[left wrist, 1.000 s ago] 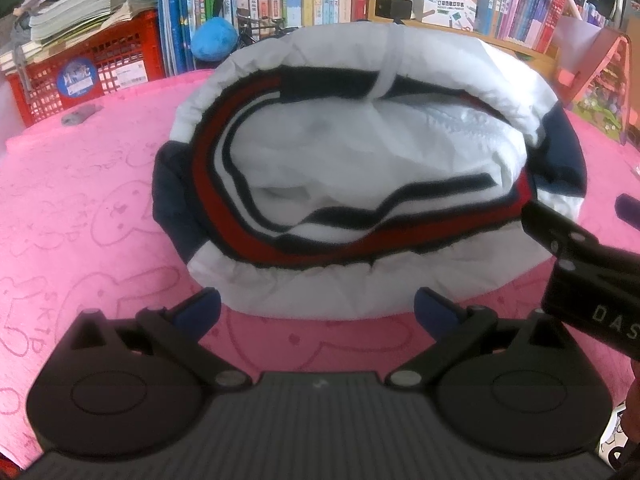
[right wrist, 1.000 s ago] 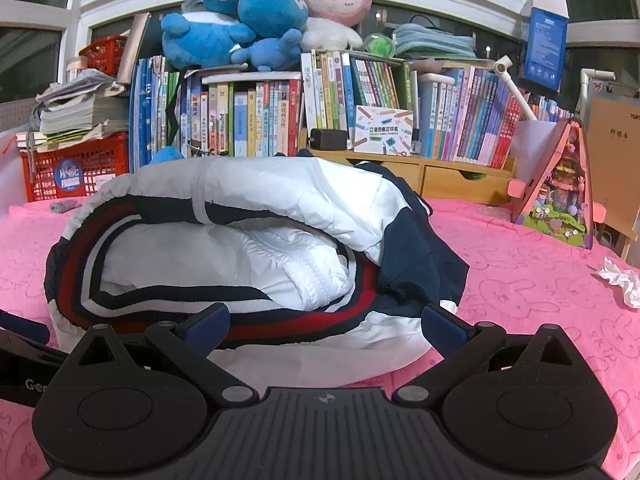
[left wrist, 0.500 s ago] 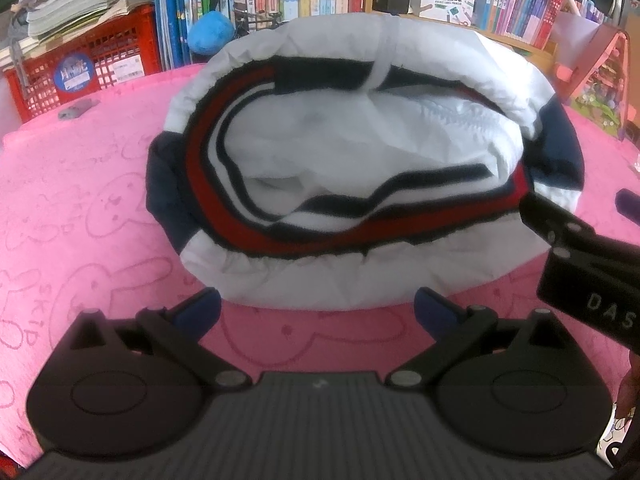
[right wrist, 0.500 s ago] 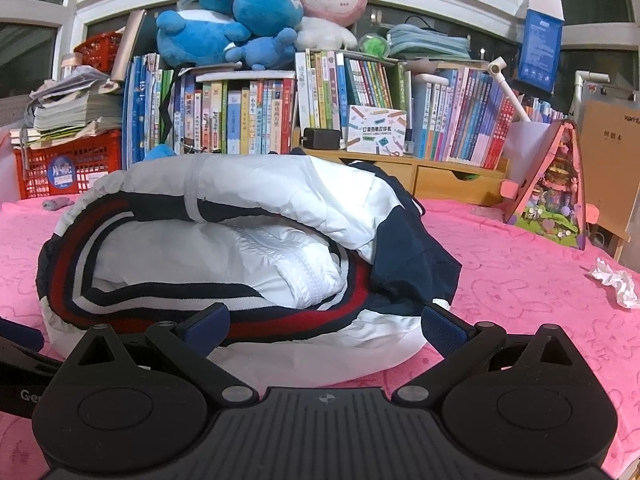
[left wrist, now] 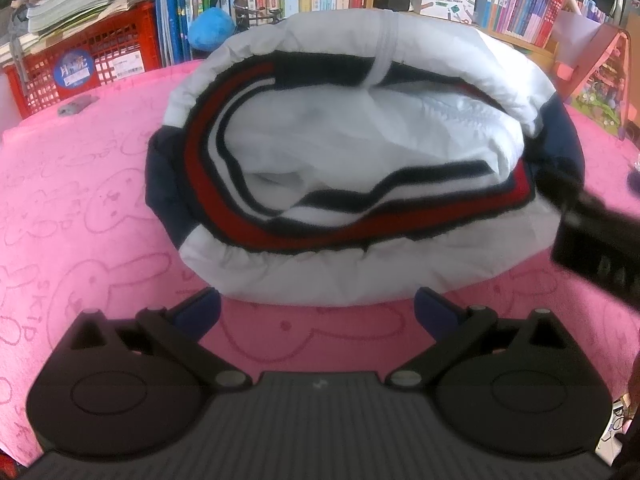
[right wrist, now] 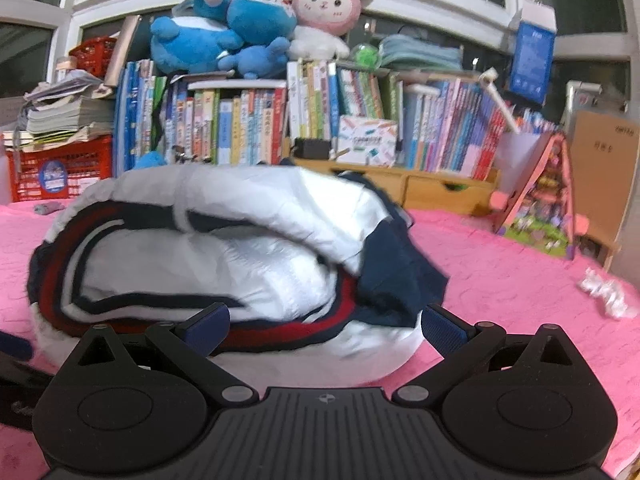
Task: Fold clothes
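Observation:
A folded white jacket (left wrist: 352, 152) with navy and red striped trim lies bundled on the pink mat (left wrist: 80, 200). In the right wrist view the same jacket (right wrist: 224, 248) fills the middle, with a navy panel (right wrist: 400, 276) on its right side. My left gripper (left wrist: 316, 312) is open just in front of the bundle's near edge, nothing between its blue-tipped fingers. My right gripper (right wrist: 324, 324) is open too, close against the jacket's near edge, fingers either side of the hem. The right gripper's black body (left wrist: 592, 240) shows blurred at the bundle's right end in the left wrist view.
Behind the mat stand rows of books (right wrist: 248, 124), a red crate (left wrist: 80, 64) with papers, plush toys (right wrist: 240, 36), a wooden drawer unit (right wrist: 444, 192) and a pink toy house (right wrist: 544, 200). A crumpled white paper (right wrist: 604, 292) lies on the mat at the right.
The right gripper has moved in closer to the jacket, which now looms larger and blurred in its view. The left view has shifted slightly; both grippers stay open.

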A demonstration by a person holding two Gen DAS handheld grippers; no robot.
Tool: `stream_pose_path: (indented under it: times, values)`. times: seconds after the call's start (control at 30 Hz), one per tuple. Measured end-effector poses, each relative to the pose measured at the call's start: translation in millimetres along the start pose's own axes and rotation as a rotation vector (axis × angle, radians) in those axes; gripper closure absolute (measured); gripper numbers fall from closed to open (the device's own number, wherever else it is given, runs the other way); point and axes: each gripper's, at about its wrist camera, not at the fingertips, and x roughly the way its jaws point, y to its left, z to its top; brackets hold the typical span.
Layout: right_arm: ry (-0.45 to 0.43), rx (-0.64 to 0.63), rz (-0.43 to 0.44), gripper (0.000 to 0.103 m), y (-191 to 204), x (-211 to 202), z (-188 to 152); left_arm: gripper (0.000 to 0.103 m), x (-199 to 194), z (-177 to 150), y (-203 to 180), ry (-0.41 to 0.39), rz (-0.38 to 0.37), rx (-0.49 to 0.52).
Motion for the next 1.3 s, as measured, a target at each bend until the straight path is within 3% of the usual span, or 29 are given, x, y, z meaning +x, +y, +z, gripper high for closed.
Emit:
stream_pose_path:
  times: [0.2,0.53,0.9,0.97,1.0,1.13,1.3]
  values:
    - [-0.116,-0.287,-0.105,0.000,5.8,26.8,13.1,0.000,1.1,-0.1,0.7,-0.003,-0.001,0.001]
    - [-0.259,-0.644,-0.120,0.001,37.6,65.0,3.9,0.000,2.8,1.5,5.2,-0.003,-0.008,-0.004]
    - [-0.146,-0.585,-0.099,0.001,55.9,133.0,12.6,0.000,5.0,0.5,7.7,0.005,-0.023,0.004]
    - [-0.125,-0.562,-0.102,0.005,54.9,139.1,16.7,0.000,0.5,3.7,12.5,-0.020,-0.021,-0.002]
    - [-0.117,-0.544,-0.102,0.012,53.6,140.8,19.5,0.000,-3.0,6.5,16.8,-0.043,-0.017,-0.006]
    - [-0.105,-0.397,-0.066,0.024,31.4,124.2,39.0,0.000,-15.9,19.7,39.4,-0.150,0.022,-0.055]
    - [-0.072,-0.203,0.016,0.041,-4.2,99.4,62.9,0.000,-18.1,29.4,46.2,-0.186,0.027,-0.061]
